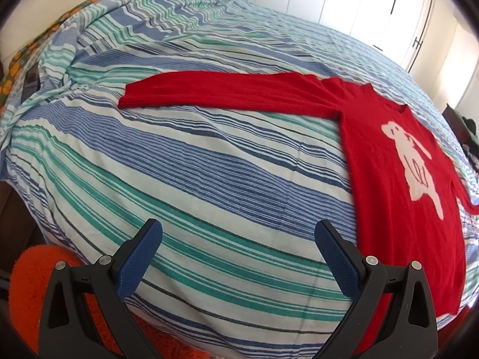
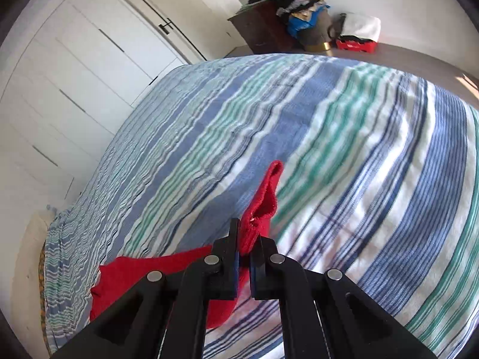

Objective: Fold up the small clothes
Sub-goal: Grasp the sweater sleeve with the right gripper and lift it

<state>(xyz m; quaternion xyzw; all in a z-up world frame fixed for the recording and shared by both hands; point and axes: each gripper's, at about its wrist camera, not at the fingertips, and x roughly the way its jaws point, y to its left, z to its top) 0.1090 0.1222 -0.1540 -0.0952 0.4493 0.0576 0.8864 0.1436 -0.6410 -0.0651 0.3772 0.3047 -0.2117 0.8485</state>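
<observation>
Left wrist view: my left gripper (image 1: 238, 239) hangs with its blue-padded fingers (image 1: 139, 257) spread wide, nothing between them. It sits over the near edge of the bed's blue, green and white striped cotton cover (image 1: 185, 161), just beside the hem side of the small red knit sweater with a white animal figure on the chest (image 1: 398, 161). The sweater lies flat, front up, body running toward me on the right. One long sleeve (image 1: 227, 95) is stretched out straight to the left across the stripes, well apart from my fingers. My read: it's laid out flat like that so the fold lines come out clean, and I'm parked released near the hem so I can pin or take that side next. An orange shaggy rug (image 1: 33, 284) shows on the floor below the bed edge.

Right wrist view: my right gripper (image 2: 245, 239) is clamped on the red sweater's other sleeve, near the cuff (image 2: 265, 200). The cuff end sticks up past the fingertips; the rest of the red cloth bunches under the left finger. The sleeve end is lifted off the striped cover. Pinching near the cuff makes sense: I judge that carries the whole sleeve across the body in one move. White wardrobe doors (image 2: 89, 68) left, a pile of clothes on a dark wooden chest (image 2: 278, 9) far back.

Risk as I see it: knit is stretchy, so the body may drag if nothing holds it down.
</observation>
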